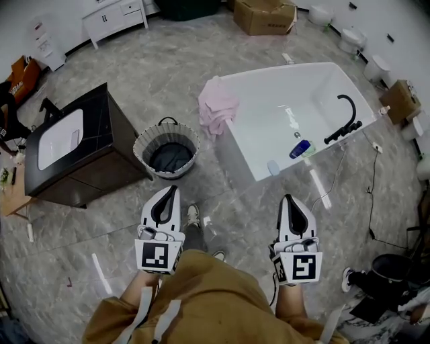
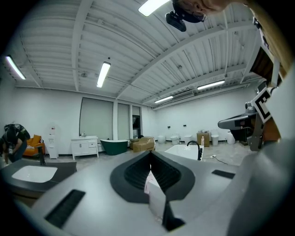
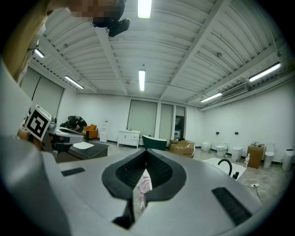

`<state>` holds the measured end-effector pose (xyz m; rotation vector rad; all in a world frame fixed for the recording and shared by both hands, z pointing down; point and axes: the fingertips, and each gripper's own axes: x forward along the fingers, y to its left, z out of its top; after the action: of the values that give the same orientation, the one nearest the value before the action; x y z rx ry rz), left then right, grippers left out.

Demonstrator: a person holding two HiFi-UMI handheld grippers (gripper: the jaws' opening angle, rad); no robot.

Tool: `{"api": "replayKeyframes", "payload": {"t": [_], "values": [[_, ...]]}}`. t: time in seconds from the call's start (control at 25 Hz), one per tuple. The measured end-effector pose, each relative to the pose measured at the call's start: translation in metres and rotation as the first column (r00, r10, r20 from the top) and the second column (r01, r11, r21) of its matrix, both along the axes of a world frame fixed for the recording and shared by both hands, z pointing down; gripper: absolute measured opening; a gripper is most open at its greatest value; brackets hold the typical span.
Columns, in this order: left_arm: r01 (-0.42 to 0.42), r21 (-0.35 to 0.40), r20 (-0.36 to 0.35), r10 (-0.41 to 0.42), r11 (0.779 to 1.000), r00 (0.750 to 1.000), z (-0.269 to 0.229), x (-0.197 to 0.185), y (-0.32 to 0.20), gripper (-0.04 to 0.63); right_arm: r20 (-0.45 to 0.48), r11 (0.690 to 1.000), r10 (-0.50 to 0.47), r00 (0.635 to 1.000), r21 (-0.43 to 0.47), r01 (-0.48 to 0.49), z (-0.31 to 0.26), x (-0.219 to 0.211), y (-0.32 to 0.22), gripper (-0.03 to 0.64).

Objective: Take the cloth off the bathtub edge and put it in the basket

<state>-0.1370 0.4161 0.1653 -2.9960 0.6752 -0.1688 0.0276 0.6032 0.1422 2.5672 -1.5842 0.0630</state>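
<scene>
A pink cloth [image 1: 217, 107] hangs over the near left corner of the white bathtub [image 1: 282, 70]. To the left of the tub, a round woven basket [image 1: 166, 151] with a dark liner stands on the floor. My left gripper [image 1: 173, 189] is held low in front of me, pointing toward the basket, jaws shut and empty. My right gripper [image 1: 287, 197] points toward the tub's side, also shut with nothing in it. Both are well short of the cloth. A sliver of the pink cloth [image 3: 144, 184] shows below the right gripper's [image 3: 146, 150] closed tips in its own view.
A dark vanity [image 1: 101, 144] with a white sink stands left of the basket. A black faucet [image 1: 346, 117] and small bottles [image 1: 300, 148] sit at the tub's far end. A cable [image 1: 371, 195] runs over the floor at right. Cardboard box [image 1: 265, 15] and white cabinet [image 1: 114, 17] stand at the back.
</scene>
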Motion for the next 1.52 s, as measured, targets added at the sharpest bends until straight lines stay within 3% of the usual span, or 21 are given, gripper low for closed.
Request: {"api": "replayKeyframes", "payload": {"t": [0.44,0.72,1.28,1.52], "values": [[-0.034,-0.034,-0.008,0.034,0.999,0.999,0.012,0.077,-0.141,0.006,-0.049,0.999,0.028,0.998,-0.034,-0.029,-0.021,0.075,-0.139,0.005],[-0.098,-0.094,-0.022,0.097,0.991,0.995,0.009,0.118,-0.196,0.006,-0.067,0.996,0.062,0.996,-0.060,-0.066,-0.032,0.100,-0.200,0.005],[-0.164,-0.100,-0.007,0.164,0.981,0.986,0.015,0.164,-0.238,0.006,-0.042,0.994,0.082,0.996,-0.068,-0.085,-0.024,0.132,-0.259,0.005],[-0.148,-0.050,-0.010,0.147,0.988,0.989,0.004,0.194,-0.240,0.006,-0.045,0.999,0.036,0.998,-0.028,-0.037,-0.029,0.162,-0.276,0.005]]}}
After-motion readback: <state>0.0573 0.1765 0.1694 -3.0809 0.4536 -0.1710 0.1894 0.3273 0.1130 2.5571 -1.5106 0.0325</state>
